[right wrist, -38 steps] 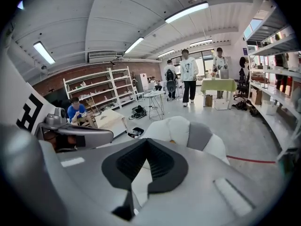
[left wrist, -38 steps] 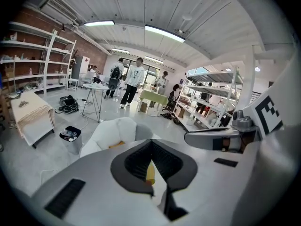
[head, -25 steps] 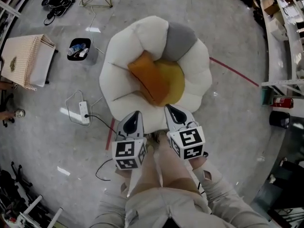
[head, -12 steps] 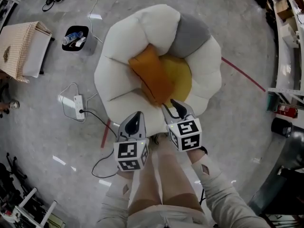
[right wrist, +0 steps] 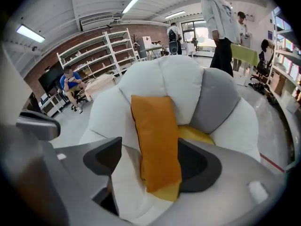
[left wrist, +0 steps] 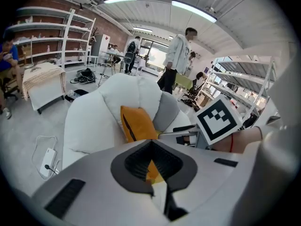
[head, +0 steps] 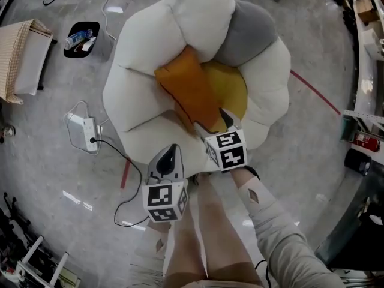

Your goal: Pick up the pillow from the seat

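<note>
the orange pillow [head: 191, 95] rests on the seat [head: 144, 77], across its yellow centre and up against the white back petals, beside the grey petal. right gripper [head: 213, 123]: at the pillow's near end, jaws opening, with that end between them; a gap shows at the left jaw, so there is no grip. left gripper [head: 171, 152]: held lower, over the seat's front edge, apart from the pillow, jaws together and empty. a power strip [head: 84, 126] lies on the floor left of the seat.
</note>
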The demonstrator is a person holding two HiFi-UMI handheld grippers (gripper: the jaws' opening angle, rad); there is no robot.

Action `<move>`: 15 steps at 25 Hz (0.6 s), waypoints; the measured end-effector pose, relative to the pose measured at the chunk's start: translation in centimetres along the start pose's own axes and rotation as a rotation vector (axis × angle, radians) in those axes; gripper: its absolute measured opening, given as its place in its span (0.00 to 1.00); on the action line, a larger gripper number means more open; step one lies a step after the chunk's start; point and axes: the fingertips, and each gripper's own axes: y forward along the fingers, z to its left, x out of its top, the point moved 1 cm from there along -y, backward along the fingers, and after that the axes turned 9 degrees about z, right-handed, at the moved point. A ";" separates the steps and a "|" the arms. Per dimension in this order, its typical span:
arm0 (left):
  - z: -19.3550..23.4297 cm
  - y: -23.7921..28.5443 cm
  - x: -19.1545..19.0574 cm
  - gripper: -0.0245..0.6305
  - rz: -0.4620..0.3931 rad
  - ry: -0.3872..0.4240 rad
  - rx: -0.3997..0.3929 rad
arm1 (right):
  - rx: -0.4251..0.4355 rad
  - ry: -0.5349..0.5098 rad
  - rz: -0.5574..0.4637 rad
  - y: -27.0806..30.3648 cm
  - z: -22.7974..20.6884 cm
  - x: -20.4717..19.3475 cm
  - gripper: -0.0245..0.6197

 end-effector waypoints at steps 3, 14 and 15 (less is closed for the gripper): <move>0.5 1.4 -1.2 0.05 0.014 -0.012 0.004 | 0.009 -0.011 0.016 2.9 -0.9 -1.0 0.62; 1.4 5.9 -3.3 0.05 0.063 -0.033 0.027 | 0.034 -0.070 0.090 11.2 -3.6 -3.2 0.78; 1.6 6.2 -3.3 0.05 0.067 -0.034 0.031 | 0.039 -0.076 0.095 11.9 -3.8 -3.3 0.79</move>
